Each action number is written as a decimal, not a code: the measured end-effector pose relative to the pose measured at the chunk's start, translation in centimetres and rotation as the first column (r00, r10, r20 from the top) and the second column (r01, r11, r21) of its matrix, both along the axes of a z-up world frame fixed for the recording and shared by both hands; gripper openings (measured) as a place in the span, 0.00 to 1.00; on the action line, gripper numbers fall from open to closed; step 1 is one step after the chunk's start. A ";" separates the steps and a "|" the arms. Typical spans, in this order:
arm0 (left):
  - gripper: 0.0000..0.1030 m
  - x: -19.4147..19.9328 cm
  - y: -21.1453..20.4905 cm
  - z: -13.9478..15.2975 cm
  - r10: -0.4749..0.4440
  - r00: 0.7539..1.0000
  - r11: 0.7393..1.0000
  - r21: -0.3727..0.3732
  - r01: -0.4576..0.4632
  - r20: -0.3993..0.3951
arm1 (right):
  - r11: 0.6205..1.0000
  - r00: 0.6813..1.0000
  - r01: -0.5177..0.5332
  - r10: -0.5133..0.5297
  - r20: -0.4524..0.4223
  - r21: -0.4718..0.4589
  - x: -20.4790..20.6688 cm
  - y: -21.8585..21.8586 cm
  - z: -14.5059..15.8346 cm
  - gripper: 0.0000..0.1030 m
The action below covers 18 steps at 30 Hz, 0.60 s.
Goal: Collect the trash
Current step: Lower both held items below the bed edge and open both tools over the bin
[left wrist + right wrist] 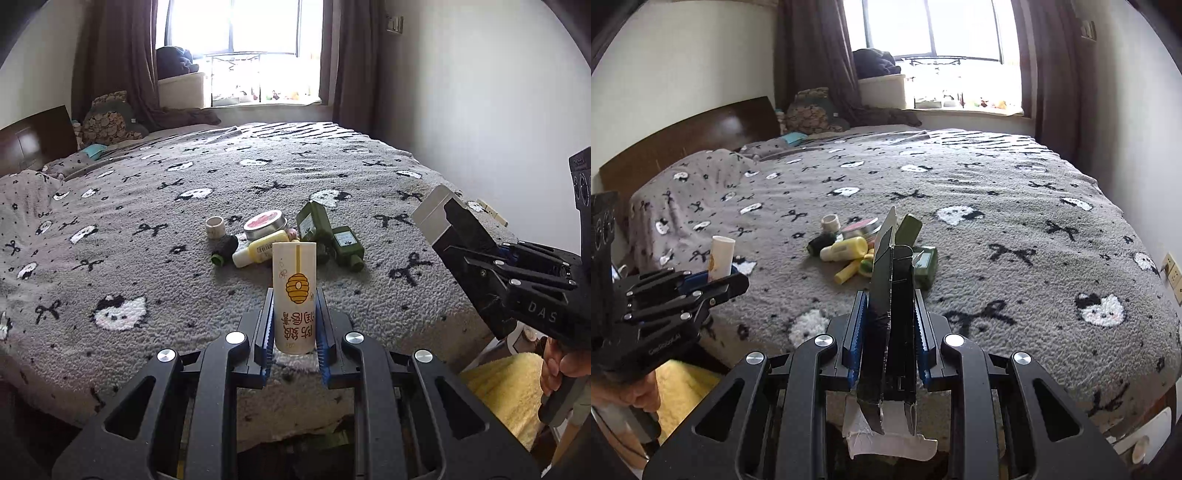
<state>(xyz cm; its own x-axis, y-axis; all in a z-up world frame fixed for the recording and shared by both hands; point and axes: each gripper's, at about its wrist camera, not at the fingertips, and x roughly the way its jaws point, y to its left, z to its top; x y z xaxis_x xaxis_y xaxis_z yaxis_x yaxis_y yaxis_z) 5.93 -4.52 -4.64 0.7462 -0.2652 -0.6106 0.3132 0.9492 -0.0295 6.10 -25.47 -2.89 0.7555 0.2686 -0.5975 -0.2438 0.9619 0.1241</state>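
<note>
Now the white tube is clamped in the left gripper, the black box in the right gripper. Both should be kept squeezed tight and carried steady away from the bed.

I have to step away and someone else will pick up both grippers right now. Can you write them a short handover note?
Left gripper: shut on the white honey tube, lifted off the bed.
Right gripper: shut on the flattened black carton.
No bin shows in either view; both items are not yet dropped.
Left on the grey blanket: the pile with green bottles, a yellow bottle, a round tin and a small white roll.
</note>
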 end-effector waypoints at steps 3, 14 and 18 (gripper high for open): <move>0.17 -1.8 0.7 -0.7 0.003 1.000 1.000 -0.003 -0.003 -0.007 | 1.000 1.000 -0.011 0.011 -0.007 -0.019 -1.7 0.6 -0.8 0.24; 0.17 -5.3 2.2 -4.7 0.010 0.996 1.000 0.014 -0.009 -0.090 | 1.000 0.993 -0.012 0.010 -0.114 -0.019 -5.4 1.2 -5.3 0.24; 0.17 -5.8 2.6 -7.2 0.015 0.989 1.000 0.018 -0.012 -0.149 | 1.000 0.984 -0.016 0.014 -0.178 -0.013 -5.8 1.5 -7.8 0.24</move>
<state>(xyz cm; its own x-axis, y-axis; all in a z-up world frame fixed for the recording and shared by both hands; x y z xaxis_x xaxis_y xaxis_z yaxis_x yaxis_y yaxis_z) 0.12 -1.91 -11.81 0.6495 -0.2442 -0.7201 0.2938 0.9541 -0.0585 0.26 -23.96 -10.68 0.6327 0.2692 -0.7261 -0.2334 0.9603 0.1527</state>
